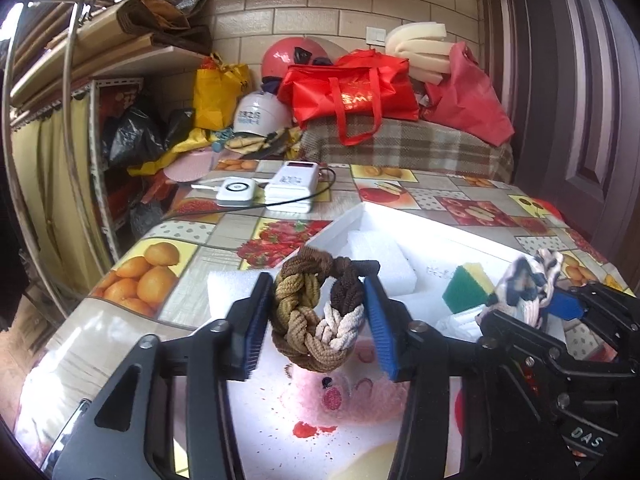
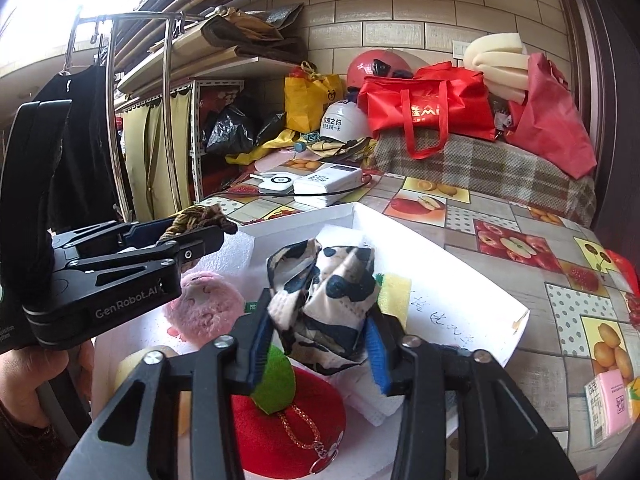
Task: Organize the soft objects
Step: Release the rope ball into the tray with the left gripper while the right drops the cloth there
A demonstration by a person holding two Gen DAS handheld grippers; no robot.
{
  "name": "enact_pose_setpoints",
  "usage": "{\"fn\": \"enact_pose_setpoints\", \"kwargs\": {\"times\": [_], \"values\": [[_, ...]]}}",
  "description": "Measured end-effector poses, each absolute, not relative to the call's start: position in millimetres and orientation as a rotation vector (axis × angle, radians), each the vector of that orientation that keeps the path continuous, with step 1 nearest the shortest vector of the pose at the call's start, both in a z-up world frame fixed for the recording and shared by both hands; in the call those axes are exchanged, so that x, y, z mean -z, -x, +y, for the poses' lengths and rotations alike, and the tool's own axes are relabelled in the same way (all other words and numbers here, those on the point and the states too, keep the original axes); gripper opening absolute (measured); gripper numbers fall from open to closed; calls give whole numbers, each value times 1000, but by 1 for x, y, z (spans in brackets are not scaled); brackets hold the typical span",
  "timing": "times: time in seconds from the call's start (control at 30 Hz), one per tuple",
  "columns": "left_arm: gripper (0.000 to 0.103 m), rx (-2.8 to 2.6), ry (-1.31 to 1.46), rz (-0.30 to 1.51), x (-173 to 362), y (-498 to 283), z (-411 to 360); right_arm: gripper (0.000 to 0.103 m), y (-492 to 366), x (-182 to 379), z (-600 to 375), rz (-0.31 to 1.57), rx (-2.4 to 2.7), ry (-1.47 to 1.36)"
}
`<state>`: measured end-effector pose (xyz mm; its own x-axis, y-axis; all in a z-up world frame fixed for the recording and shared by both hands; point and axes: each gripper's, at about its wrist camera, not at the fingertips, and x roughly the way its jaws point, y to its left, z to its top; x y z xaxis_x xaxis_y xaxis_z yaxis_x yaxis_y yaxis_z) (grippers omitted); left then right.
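A braided brown, tan and cream scrunchie (image 1: 296, 320) hangs between the blue pads of my left gripper (image 1: 318, 320), which touch it on both sides, above a pink plush (image 1: 340, 392). From the right wrist view the left gripper (image 2: 200, 232) is seen side-on with the scrunchie (image 2: 196, 216) at its tips. My right gripper (image 2: 320, 336) is shut on a crumpled cow-pattern cloth (image 2: 324, 292) over the white box (image 2: 460, 264). Inside the box lie the pink plush (image 2: 208, 304), a red plush with a chain (image 2: 280, 432), a yellow-green sponge (image 2: 396, 292) and white foam blocks (image 1: 380, 256).
The box stands on a table with a fruit-print cloth (image 2: 520, 248). Behind it lie a white power bank (image 1: 292, 188), a small charger (image 1: 236, 192) and a black cable. A pink packet (image 2: 612, 404) lies at the right edge. Red bags (image 1: 352, 92) and helmets are piled at the back.
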<state>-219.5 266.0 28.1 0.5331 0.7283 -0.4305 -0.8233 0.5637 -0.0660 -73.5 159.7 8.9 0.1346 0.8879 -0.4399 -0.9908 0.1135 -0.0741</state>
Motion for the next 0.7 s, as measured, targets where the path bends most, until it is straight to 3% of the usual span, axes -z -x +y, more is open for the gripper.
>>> {"fn": "enact_pose_setpoints", "kwargs": {"times": [0.03,0.07,0.1,0.13,0.7], "values": [[65,-956,265,367,-29,221,264,75,74,-9,159,308,-1404,390],[83,-968,253,355,-30,222,261,83,75,-10,157,299,-1401,388],[96,-974,240,343,-31,223,259,86,76,-11,156,286,-1399,385],[101,-976,227,334,-31,223,256,86,76,-11,155,278,-1399,382],[103,-976,187,294,-34,227,250,93,71,-13,152,276,-1378,338]]}}
